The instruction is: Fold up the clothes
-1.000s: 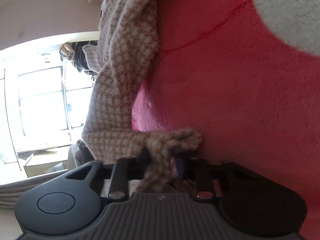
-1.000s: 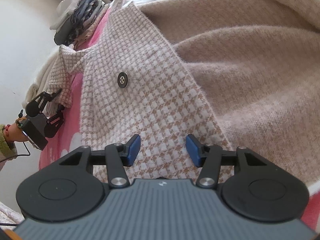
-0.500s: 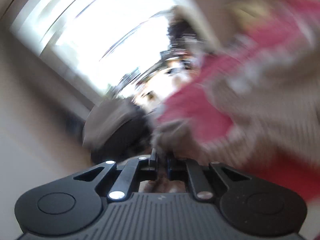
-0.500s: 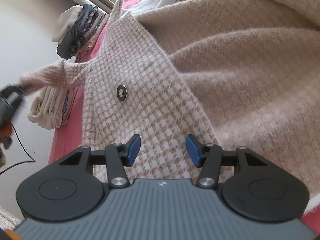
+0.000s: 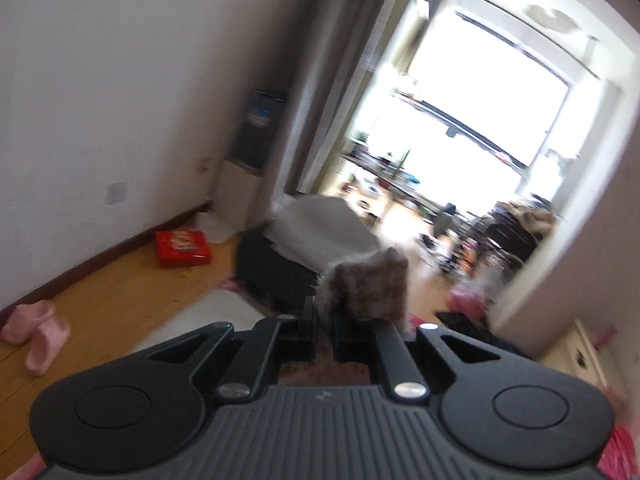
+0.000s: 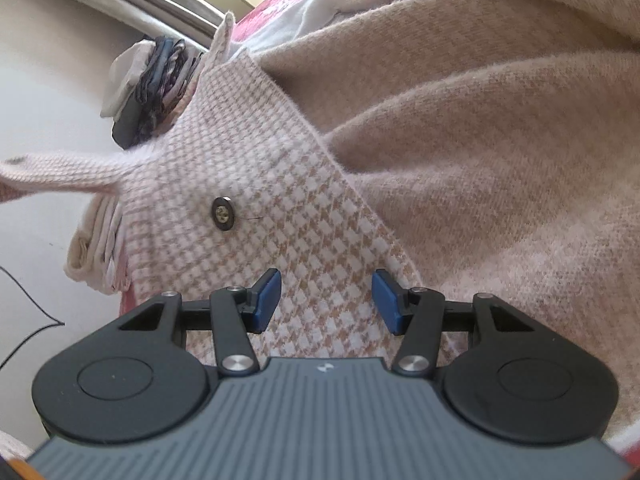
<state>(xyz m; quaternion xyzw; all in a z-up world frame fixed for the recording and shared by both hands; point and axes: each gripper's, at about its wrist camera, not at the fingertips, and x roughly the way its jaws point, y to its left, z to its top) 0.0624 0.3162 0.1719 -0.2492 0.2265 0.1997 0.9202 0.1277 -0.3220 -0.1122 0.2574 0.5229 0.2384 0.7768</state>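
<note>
A beige and white houndstooth coat with a metal button lies spread on the pink bed, its plain beige side to the right. My right gripper hovers just above the houndstooth panel, open, its blue pads apart with nothing pinched. In the left wrist view my left gripper is shut on a bunched corner of the coat, held high above the floor. In the right wrist view that corner stretches out to the left edge as a taut strip.
Folded clothes are stacked at the bed's far corner by the wall. The left wrist view looks out over a wooden floor with a red box, pink slippers, a covered dark crate and a bright window.
My left gripper has risen and rolled over with the coat corner, away from the pink bed, and now faces the room. The coat's corner is pulled out taut. My right gripper barely moved.
</note>
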